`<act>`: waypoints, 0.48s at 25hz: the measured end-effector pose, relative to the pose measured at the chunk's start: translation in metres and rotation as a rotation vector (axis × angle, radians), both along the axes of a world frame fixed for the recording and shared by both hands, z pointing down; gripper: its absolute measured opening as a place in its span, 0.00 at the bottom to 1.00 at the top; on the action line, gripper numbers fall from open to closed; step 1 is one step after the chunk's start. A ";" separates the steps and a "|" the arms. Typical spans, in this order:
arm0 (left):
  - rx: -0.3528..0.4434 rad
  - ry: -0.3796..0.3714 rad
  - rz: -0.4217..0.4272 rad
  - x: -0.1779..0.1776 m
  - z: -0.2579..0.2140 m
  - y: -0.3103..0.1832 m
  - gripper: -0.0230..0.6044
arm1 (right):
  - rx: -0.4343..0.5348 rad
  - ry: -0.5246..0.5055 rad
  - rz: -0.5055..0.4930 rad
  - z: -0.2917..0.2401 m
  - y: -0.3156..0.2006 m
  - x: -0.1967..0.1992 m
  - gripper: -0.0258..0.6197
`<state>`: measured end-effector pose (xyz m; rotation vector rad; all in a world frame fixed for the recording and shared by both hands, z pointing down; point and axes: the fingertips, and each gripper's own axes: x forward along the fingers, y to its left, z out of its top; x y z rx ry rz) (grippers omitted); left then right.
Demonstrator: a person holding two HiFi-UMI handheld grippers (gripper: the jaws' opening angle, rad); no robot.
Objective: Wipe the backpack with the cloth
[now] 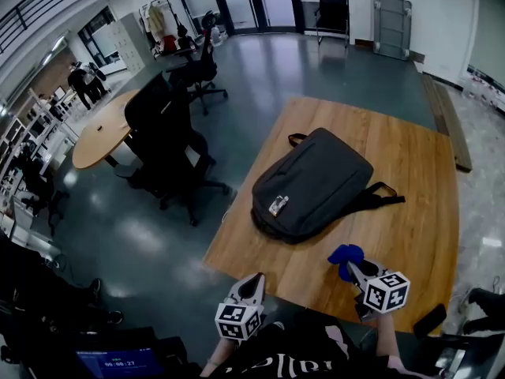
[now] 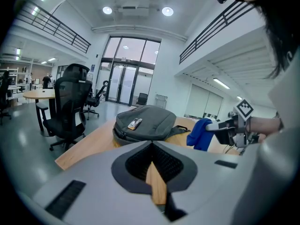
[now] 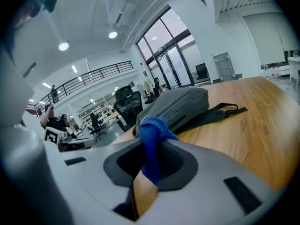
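The right gripper is clenched on a blue cloth; in the right gripper view the cloth runs up between the two jaws and bunches into a knot just past their tips. The left gripper is beside it, towards the person's left, with its jaws pressed together and nothing between them; in the left gripper view only a sliver of wood shows below the closed tips. Both grippers hang over the near edge of a wooden table, the right one over the tabletop, the left one right at its corner.

Ahead of both grippers, and apart from the cloth, a dark grey backpack lies flat on the table. A small metal tag sits on its near end. Its black straps trail out on the side ahead of the right gripper, flat on the wood.

Beyond the left gripper, off the table, a black office chair stands on the grey floor, and a round wooden table is just past it.
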<state>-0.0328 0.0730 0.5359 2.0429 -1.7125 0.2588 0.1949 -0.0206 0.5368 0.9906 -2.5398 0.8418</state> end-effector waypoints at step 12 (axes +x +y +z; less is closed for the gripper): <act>0.047 0.052 0.058 -0.039 -0.010 0.087 0.04 | 0.029 -0.135 0.024 -0.040 0.102 -0.092 0.12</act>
